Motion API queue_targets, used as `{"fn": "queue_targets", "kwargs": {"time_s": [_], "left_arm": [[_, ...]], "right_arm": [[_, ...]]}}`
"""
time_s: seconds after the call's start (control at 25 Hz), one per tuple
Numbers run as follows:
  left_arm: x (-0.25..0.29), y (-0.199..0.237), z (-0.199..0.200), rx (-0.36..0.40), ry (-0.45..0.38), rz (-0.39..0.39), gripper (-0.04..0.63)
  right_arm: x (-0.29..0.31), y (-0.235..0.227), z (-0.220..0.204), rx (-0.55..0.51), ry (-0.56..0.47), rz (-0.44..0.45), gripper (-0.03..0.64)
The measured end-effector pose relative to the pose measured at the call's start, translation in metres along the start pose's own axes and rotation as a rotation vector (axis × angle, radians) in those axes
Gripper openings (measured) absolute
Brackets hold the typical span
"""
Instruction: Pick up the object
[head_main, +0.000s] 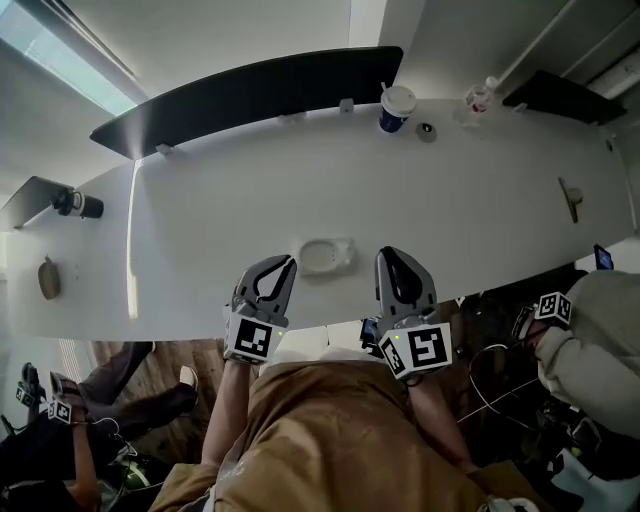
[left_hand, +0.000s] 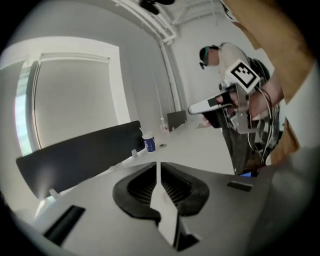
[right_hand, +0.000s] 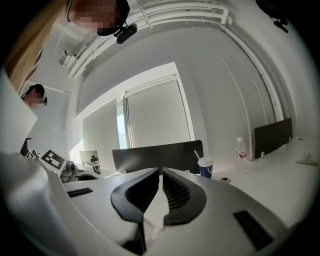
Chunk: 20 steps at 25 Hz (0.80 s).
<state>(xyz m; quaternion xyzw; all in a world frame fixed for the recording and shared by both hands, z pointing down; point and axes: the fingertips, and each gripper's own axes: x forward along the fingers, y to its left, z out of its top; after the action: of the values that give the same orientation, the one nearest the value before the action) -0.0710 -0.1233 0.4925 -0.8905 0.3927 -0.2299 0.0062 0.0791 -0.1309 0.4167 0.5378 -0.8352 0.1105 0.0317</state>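
The long white table (head_main: 250, 190) carries the work, and a black divider panel (head_main: 250, 95) stands along its far edge. The left gripper (head_main: 288, 263) and the right gripper (head_main: 386, 253) are held side by side over the near edge of the table, both pointing away from the person. The left gripper's fingers (left_hand: 185, 190) are closed together with nothing between them. The right gripper's fingers (right_hand: 181, 194) are likewise closed and empty. The task's thing, a shallow white dish (head_main: 327, 256), lies flat on the table between the tips of the two grippers. It is just beside each and, as far as the head view shows, touched by neither. A blue paper cup (head_main: 397, 108) with a straw and a clear bottle (head_main: 480, 97) stand well apart at the far edge and play no part. Judgement: the step in hand is the approach, and no grasp has begun. The next move calls for one gripper to open its fingers, turn its tips inward toward the dish, come low to the table and close on the rim. The dish is low and flat, so the fingers will likely have to catch an edge, not the body.
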Motion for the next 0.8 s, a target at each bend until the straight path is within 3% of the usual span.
{"fn": "queue_targets", "kwargs": {"time_s": [0.2,0.32,0.44,0.8], "left_arm": [[0.012,0.011,-0.025,-0.169,0.059,-0.09,0.114],[0.02,0.012,-0.052,-0.33,0.134,-0.153,0.216],[0.029,0.011,-0.071,-0.452,0.195,-0.196,0.264],[0.051,-0.005,-0.115,-0.591,0.365,-0.279,0.324]], "right_arm": [[0.001,0.001,-0.006,-0.01,0.014,-0.011,0.009],[0.002,0.003,-0.011,-0.024,0.028,-0.01,0.009],[0.003,0.001,-0.012,-0.032,0.031,-0.016,0.009],[0.005,0.001,-0.021,-0.046,0.061,-0.007,0.009]]}}
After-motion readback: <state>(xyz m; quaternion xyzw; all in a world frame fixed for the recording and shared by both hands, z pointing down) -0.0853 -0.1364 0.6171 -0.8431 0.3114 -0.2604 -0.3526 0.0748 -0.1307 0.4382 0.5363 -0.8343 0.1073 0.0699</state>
